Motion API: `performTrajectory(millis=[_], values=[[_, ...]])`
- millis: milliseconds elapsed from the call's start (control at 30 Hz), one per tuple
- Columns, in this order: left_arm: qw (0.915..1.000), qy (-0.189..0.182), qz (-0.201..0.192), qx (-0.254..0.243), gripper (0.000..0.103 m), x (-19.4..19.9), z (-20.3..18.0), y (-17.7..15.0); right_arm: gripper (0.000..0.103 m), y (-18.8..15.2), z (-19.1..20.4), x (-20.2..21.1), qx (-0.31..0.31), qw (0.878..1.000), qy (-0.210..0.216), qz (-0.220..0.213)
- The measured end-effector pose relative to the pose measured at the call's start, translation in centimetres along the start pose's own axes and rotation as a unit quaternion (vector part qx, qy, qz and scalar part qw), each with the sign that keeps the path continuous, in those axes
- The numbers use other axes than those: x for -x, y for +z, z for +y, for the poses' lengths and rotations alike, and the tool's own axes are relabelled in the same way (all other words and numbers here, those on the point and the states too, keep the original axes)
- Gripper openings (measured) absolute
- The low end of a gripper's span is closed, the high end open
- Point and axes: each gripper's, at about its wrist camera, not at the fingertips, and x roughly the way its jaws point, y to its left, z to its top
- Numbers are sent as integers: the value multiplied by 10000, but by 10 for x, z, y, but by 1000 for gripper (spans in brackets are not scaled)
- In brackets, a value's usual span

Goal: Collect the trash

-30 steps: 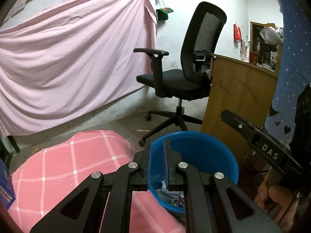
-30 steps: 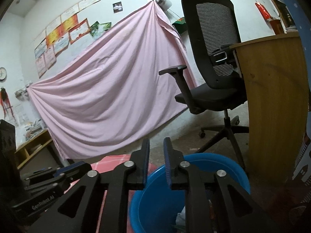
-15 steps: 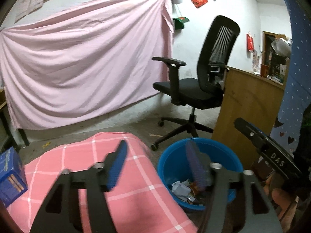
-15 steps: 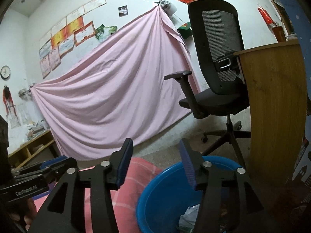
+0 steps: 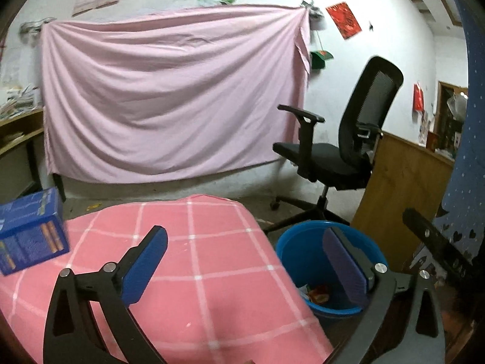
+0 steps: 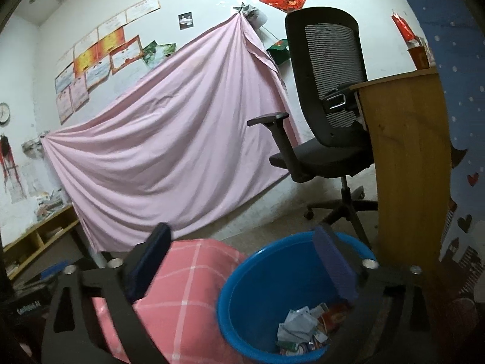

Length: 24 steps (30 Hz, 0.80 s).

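Observation:
A blue plastic bin (image 5: 303, 251) stands on the floor beside a table under a pink checked cloth (image 5: 194, 261). It also shows in the right wrist view (image 6: 251, 297), with crumpled wrappers and paper trash (image 6: 306, 330) in its bottom. My left gripper (image 5: 245, 261) is open and empty above the table's right edge, its right finger over the bin. My right gripper (image 6: 242, 264) is open and empty above the bin's near rim. Part of the right gripper (image 5: 436, 251) shows at the right of the left wrist view.
A blue box (image 5: 30, 227) lies on the cloth at the left. A black office chair (image 5: 342, 151) and a wooden desk panel (image 5: 397, 188) stand behind the bin. A pink sheet (image 5: 169, 97) hangs on the back wall. A low shelf (image 6: 39, 236) is at left.
Both grippers went from shut to wide open. Both views rose and pulled back from the bin; the left view swung left over the table. Trash now lies in the bin.

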Motion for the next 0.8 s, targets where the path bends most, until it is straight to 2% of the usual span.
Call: performTrajectory(millis=[300, 800], values=[[9994, 222, -186, 214, 101, 53, 28, -22, 103, -21, 35, 41, 563, 9984, 6, -46], [9979, 516, -338, 203, 101, 122, 59, -47, 103, -48, 83, 95, 883, 9960, 72, -139]])
